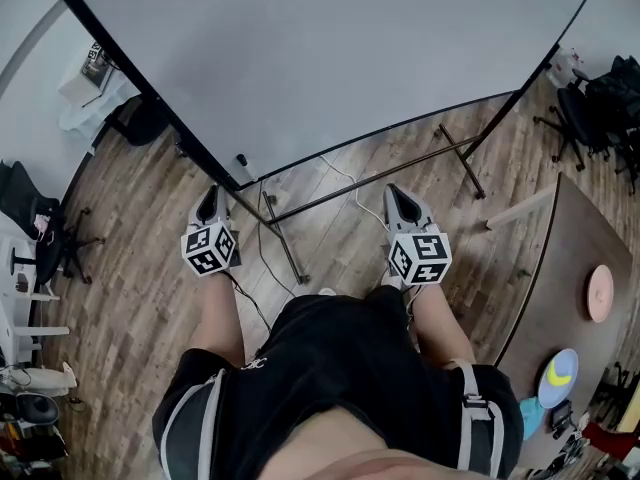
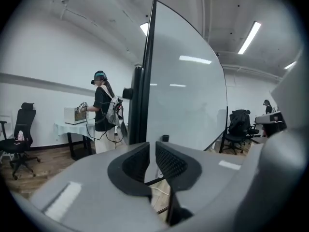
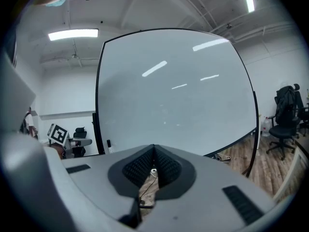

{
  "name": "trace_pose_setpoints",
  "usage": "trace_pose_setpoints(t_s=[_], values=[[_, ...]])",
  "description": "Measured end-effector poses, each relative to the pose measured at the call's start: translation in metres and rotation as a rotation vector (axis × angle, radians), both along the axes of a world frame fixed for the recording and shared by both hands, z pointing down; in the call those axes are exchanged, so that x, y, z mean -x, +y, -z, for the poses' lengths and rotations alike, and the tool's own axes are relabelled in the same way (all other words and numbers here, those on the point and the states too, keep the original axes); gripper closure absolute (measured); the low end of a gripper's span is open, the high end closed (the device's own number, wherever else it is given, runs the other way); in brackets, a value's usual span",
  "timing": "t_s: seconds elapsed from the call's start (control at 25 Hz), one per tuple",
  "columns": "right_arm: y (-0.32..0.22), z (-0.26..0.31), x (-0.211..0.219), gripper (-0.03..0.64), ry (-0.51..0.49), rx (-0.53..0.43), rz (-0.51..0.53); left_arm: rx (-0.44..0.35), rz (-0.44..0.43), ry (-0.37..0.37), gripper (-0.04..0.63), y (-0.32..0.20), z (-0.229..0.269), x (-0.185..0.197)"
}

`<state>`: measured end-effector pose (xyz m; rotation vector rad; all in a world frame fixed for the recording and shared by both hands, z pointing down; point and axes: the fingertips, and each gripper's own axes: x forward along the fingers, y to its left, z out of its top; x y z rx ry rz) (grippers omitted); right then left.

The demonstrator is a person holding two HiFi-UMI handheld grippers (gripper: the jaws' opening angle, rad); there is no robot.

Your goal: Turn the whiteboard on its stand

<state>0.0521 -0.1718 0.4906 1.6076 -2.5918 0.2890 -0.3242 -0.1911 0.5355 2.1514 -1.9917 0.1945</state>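
The whiteboard (image 1: 330, 58) stands just ahead of the person and fills the far half of the head view. Its black-framed lower edge runs from the far left down toward the near middle and then out to the right. The stand (image 1: 283, 243) shows below this edge as thin metal legs on the wooden floor.

The left gripper (image 2: 152, 146) points at the left corner of the board, where the frame is seen almost edge-on. Its jaws are only a narrow gap apart and hold nothing; the frame is near but still beyond the tips. The right gripper (image 3: 153, 149) faces the flat white face further right. Its tips are together and it is empty.

The turn is not yet begun, I think, because neither gripper has the frame.

Several things can go wrong from here. The gap of the left gripper looks too narrow for the frame, so it may slide off the edge instead of taking it. A push with the closed right gripper on the smooth face can slip sideways. If the board pivots freely, the lower edge can swing toward the person's legs. A small dark thing at the lower edge, perhaps a marker (image 1: 240, 160), may fall when the board tilts. A cable (image 1: 262, 258) lies between the legs and can catch a foot. Another person (image 2: 102, 110) stands beyond the left side and may be in the sweep.
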Motion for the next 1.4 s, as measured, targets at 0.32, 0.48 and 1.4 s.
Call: trace_pose_setpoints(t_s=[0.32,0.48,1.4], values=[[-0.004,0.022,0.036,0.612,0.025,-0.099,0.028,-0.104,-0.087,0.030,0.584,0.003,0.066,-0.058],[-0.006,0.032,0.049,0.612,0.024,-0.136,0.031,-0.138,-0.130,-0.011,0.584,0.005,0.087,-0.087],[0.006,0.009,0.048,0.612,0.029,-0.087,0.060,-0.048,-0.283,0.014,0.584,0.022,0.047,-0.168]])
